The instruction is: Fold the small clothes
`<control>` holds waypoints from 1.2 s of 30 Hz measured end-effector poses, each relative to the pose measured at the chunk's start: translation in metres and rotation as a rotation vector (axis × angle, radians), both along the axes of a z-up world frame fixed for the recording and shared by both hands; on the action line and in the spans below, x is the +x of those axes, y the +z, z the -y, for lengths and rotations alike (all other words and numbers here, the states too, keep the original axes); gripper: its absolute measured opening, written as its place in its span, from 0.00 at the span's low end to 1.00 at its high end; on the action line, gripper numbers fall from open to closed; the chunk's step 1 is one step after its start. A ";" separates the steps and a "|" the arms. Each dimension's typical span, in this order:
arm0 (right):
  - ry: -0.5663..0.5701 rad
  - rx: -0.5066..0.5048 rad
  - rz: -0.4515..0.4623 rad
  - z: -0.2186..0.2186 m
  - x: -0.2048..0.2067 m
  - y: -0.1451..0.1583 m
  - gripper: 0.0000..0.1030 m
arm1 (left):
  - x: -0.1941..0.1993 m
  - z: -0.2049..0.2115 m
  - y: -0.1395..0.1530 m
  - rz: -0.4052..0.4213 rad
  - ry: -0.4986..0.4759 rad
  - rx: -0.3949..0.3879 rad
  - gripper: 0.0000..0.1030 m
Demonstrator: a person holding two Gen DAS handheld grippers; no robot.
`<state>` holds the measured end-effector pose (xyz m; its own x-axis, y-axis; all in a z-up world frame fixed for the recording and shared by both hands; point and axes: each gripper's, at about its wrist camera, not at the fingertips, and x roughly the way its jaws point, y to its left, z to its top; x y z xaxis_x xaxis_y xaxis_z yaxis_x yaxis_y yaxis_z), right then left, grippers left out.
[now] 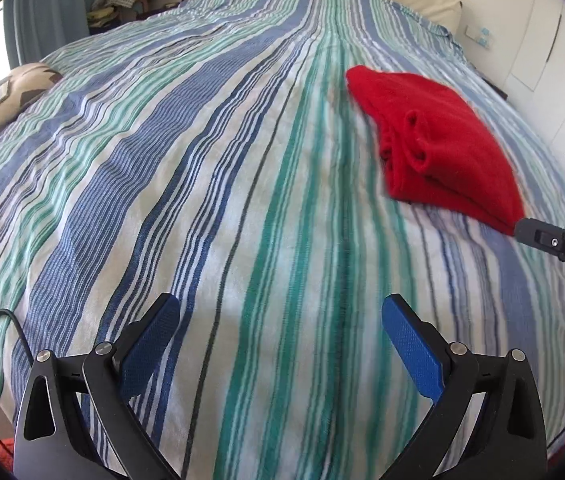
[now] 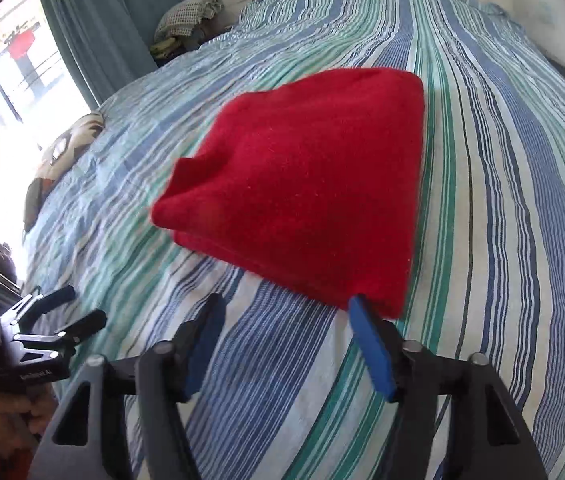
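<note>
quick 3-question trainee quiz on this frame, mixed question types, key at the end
1. True or false: the left hand-held gripper has the red garment between its fingers.
2. Multiple choice: the red garment lies on A) a wooden floor, B) the striped bedspread, C) a chair.
3. Short answer: which part of the garment is nearest the right hand-held gripper, and is it gripped?

Key
1. False: its open jaws stand over bare bedspread.
2. B.
3. A near corner of the folded garment, beside one blue finger pad; the jaws are open and not gripping it.
</note>
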<state>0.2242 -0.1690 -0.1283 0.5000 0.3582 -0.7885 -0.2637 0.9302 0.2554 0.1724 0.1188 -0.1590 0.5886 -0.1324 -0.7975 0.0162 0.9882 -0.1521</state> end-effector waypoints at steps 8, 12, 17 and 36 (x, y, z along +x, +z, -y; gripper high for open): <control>-0.122 0.112 0.069 0.062 0.012 0.032 0.89 | 0.111 0.021 0.056 0.044 -0.174 -0.298 0.99; -0.211 0.253 0.039 0.092 0.061 0.034 0.89 | 0.173 0.041 0.030 -0.049 -0.161 -0.227 0.99; -0.232 0.431 -0.072 0.092 0.119 -0.003 0.89 | 0.192 0.045 -0.005 -0.126 -0.097 -0.194 0.99; -0.132 0.386 0.217 0.015 0.123 0.126 0.29 | 0.173 0.044 0.151 0.122 -0.230 -0.291 0.18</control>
<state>0.3477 -0.1842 -0.0024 0.6997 0.5270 -0.4824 -0.2348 0.8073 0.5414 0.3455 0.0751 -0.0080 0.6059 -0.4820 -0.6329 0.2674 0.8727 -0.4085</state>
